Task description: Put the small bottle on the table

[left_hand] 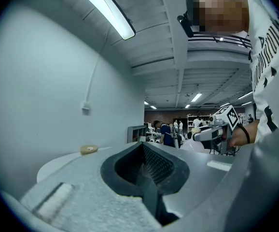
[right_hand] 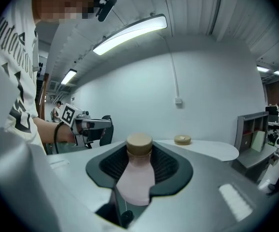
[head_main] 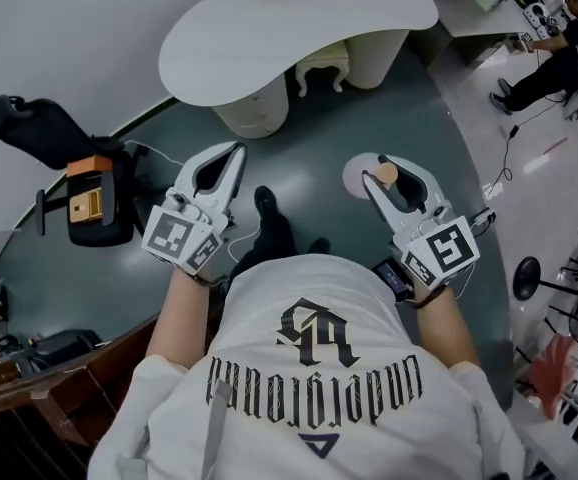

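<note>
In the head view the small pink bottle with a tan cap lies between the jaws of my right gripper, which is shut on it. The right gripper view shows the bottle upright between the dark pads, its cap level with the jaw tips. My left gripper is held level to the left, shut with nothing in it. The white curved table stands ahead of both grippers, beyond a strip of floor. It also shows in the right gripper view.
A small tan round thing lies on the table. White pedestals hold the table up. A black chair and an orange-and-black device stand at the left. A person sits at a bench at the far right.
</note>
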